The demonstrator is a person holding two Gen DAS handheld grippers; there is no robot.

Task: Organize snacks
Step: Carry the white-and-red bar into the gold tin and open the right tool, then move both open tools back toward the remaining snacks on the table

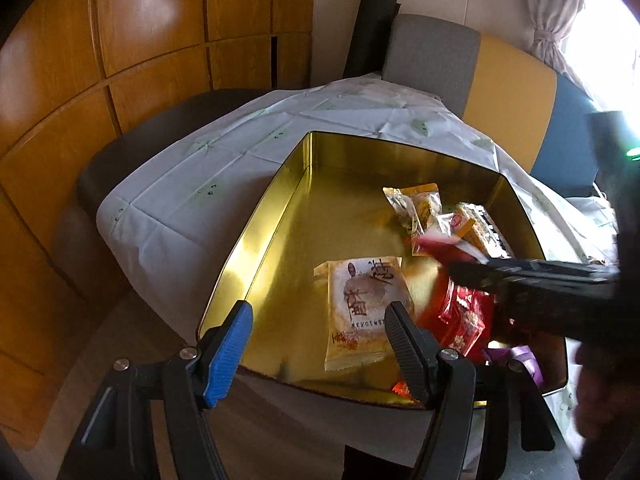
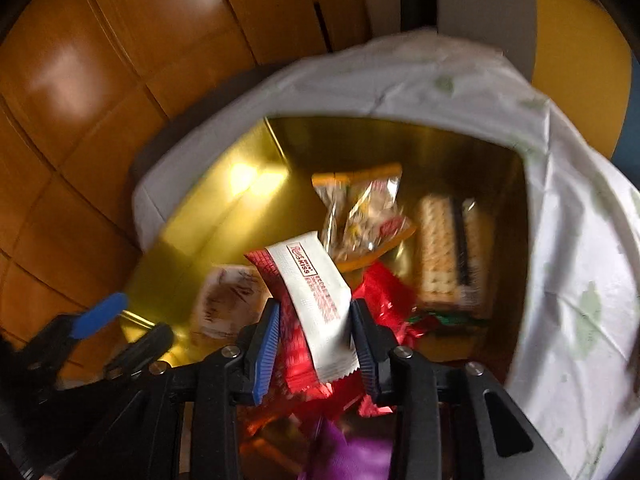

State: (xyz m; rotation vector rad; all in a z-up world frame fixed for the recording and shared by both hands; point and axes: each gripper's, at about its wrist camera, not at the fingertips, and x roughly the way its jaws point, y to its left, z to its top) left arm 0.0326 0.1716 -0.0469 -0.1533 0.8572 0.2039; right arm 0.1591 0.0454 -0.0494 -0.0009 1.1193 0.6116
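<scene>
Over the gold tin (image 2: 208,216), the right gripper (image 2: 316,344) is seen with a red-and-white snack packet (image 2: 316,300) standing between its pads; whether the pads press on it cannot be told. At 12 o'clock of it lie an orange-edged packet (image 2: 360,208) and, at 2 o'clock, a cracker pack (image 2: 436,256). The left gripper (image 1: 320,340) is held apart, empty, above a beige packet (image 1: 360,304).

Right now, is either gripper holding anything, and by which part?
The right gripper has the red-and-white snack packet between its fingers near its lower end. The left gripper holds nothing.
</scene>
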